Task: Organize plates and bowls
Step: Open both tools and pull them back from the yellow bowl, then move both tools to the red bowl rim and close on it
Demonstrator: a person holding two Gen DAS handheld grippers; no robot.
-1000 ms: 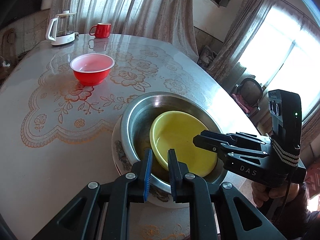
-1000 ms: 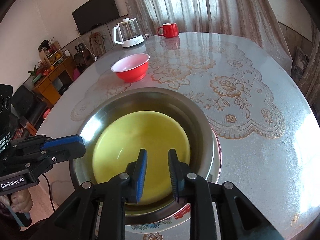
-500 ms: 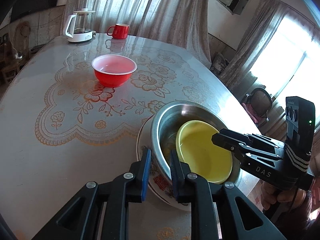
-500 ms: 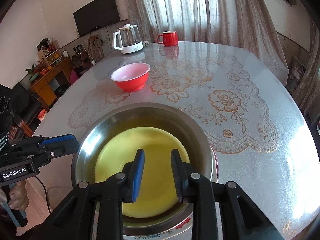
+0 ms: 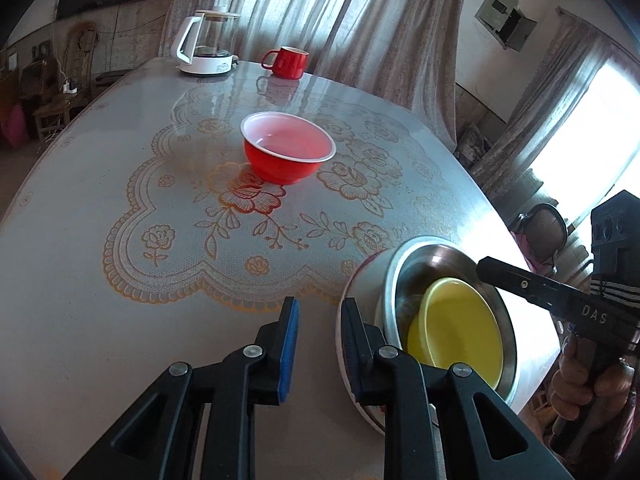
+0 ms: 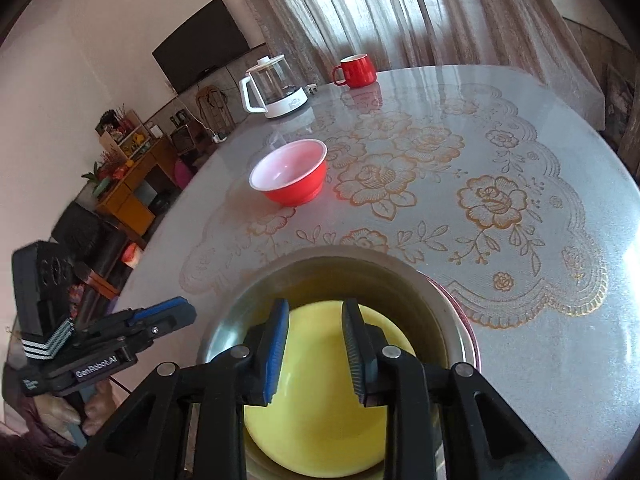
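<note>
Left wrist view puts your left gripper [image 5: 318, 348] over bare tablecloth just beside the stack, its blue-padded jaws a little apart with nothing between them. The right gripper [image 6: 314, 350] hangs above the stack, jaws likewise parted and empty.

The stack sits at the near edge of the round table [image 5: 80, 240]: a shallow yellow plastic-looking bowl [image 6: 320, 432] lies inside a wide stainless-steel basin [image 6: 436, 304], and the basin rests on a white patterned plate [image 5: 347, 308] whose rim peeks out beneath. Nothing else is in the yellow bowl as far as the frames show.

Still apart from the stack, the small red bowl with a white inside [image 5: 289, 152] stands alone near the table's middle, empty. I judge it light and stiff, probably melamine or plastic, with a smooth glossy wall that may slip; take it by the rim, one pad inside and one outside, and squeeze firmly. The steel basin likely weighs more and its rolled lip is slick, so leave it seated.

Far back stand a glass kettle with a white handle [image 5: 206, 42] and a red mug [image 5: 288, 63], well clear.
</note>
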